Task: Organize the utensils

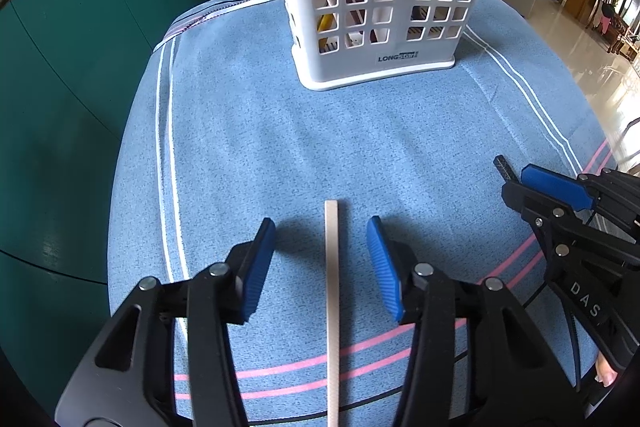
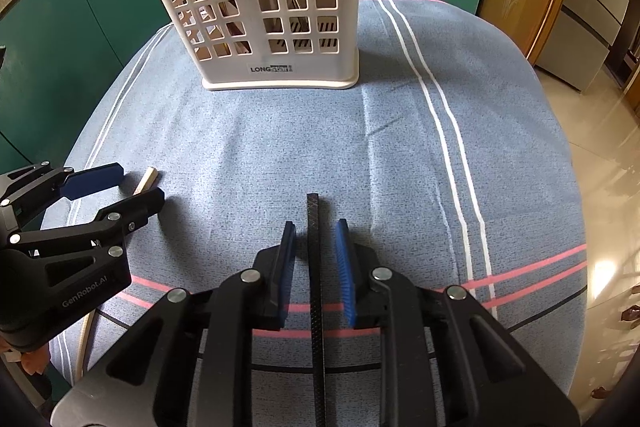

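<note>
A pale wooden chopstick (image 1: 332, 287) lies on the blue cloth, pointing away from me. My left gripper (image 1: 321, 223) straddles it with its blue pads well apart and clear of the stick on both sides. A black chopstick (image 2: 316, 267) lies the same way between the fingers of my right gripper (image 2: 316, 225), with narrow gaps on both sides and no pad pressing on it. In the right wrist view the left gripper (image 2: 140, 183) shows at the left with the pale stick's tip (image 2: 146, 179). In the left wrist view the right gripper (image 1: 516, 183) and the black stick's tip (image 1: 502, 165) show at the right.
A tall white lattice utensil basket (image 1: 400, 61) (image 2: 256, 71) stands at the back of the table, holding several utensils. The blue striped cloth (image 1: 280, 147) covers the round table. Green cabinets (image 1: 60, 87) lie to the left and behind, with shiny floor (image 2: 608, 147) to the right.
</note>
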Demonstrator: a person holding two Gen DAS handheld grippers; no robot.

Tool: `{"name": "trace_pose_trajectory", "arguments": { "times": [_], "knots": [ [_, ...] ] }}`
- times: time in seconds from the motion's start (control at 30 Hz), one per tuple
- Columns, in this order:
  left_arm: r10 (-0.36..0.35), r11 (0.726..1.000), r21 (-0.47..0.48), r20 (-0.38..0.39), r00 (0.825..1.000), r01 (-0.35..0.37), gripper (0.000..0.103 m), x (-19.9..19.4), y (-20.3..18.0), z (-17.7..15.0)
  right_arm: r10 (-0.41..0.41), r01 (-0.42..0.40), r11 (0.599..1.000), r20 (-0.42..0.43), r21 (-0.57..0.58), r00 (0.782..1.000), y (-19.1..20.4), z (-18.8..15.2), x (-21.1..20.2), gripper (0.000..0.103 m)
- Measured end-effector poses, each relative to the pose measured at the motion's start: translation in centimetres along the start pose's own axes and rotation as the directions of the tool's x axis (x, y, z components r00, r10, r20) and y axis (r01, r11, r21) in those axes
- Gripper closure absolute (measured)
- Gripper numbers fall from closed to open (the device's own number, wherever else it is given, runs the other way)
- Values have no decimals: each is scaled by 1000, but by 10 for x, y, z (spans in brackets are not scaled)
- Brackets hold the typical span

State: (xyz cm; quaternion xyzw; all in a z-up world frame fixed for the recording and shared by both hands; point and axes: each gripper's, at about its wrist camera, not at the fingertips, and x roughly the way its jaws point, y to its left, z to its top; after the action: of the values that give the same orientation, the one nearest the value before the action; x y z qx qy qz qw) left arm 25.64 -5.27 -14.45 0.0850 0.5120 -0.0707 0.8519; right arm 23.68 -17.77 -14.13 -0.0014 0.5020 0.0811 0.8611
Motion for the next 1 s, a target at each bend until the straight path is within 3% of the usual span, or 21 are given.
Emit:
{"name": "trace_pose_trajectory", "arguments": {
  "times": [0.07, 0.13, 0.2, 0.3, 0.73, 1.0],
  "knots": [
    [-13, 1000, -5, 0, 1000, 13, 60, 0, 1, 0, -3, 3, 1000, 2, -4, 1000, 0, 0, 0, 82],
    [-39, 999, -11, 0, 999, 39, 68, -1, 1, -1, -14, 14, 1000, 6, -6, 1000, 0, -1, -1, 89],
    [-48, 999, 0, 3, 999, 48, 84, -1, -3, -2, 2, -2, 1000, 3, 1, 1000, -1, -1, -1, 96],
    [-51, 999, 15, 3, 999, 51, 96, -3, -10, -2, 1, -1, 1000, 4, 1, 1000, 0, 0, -1, 96],
    [-67, 998, 5, -1, 998, 67, 96, -5, -9, -3, 39, -39, 999, 12, 22, 999, -2, -1, -8, 96],
    [-73, 997, -16, 44, 996, 74, 97, -19, -1, 3, 72, -73, 997, 36, 23, 997, -2, 2, -15, 96]
  ]
}}
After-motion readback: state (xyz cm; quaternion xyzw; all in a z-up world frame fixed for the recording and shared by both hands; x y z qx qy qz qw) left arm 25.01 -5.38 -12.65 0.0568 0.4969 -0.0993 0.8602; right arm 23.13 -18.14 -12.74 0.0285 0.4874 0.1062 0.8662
